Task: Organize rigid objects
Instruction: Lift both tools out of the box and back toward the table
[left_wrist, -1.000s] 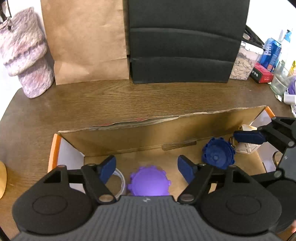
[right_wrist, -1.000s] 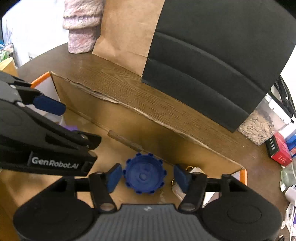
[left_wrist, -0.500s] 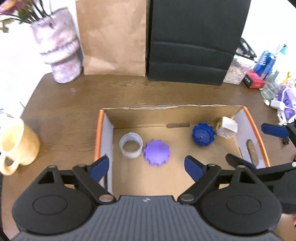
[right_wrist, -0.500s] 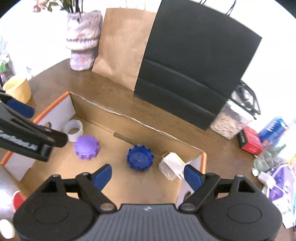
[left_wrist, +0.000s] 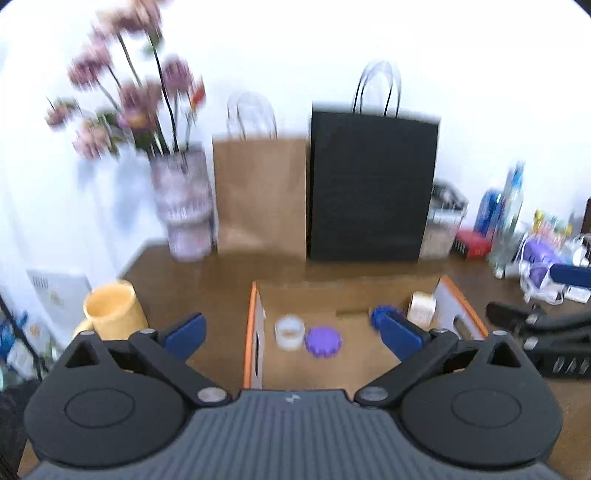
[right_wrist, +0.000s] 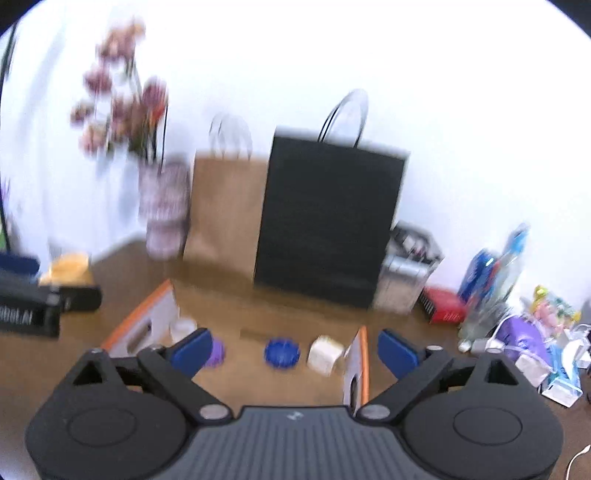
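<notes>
An open cardboard box (left_wrist: 255, 325) with orange edges sits on the brown table. In it lie a purple toothed cap (left_wrist: 323, 342), a white ring (left_wrist: 290, 331), a dark blue toothed cap (right_wrist: 282, 352) and a pale tape roll (right_wrist: 325, 353). The blue cap is partly hidden by my left finger in the left wrist view. My left gripper (left_wrist: 291, 334) is open and empty, raised above the box's near side. My right gripper (right_wrist: 293, 352) is open and empty, raised above the box's right part. Both views are blurred.
A vase with flowers (left_wrist: 183, 206), a brown paper bag (left_wrist: 260, 195) and a black paper bag (left_wrist: 371, 188) stand at the back. A yellow mug (left_wrist: 110, 312) is left of the box. Bottles, a red box (right_wrist: 445, 304) and clutter crowd the right.
Both grippers have pulled up and back from inside the box, each leaving its cap on the box floor. The view now takes in the whole table.
</notes>
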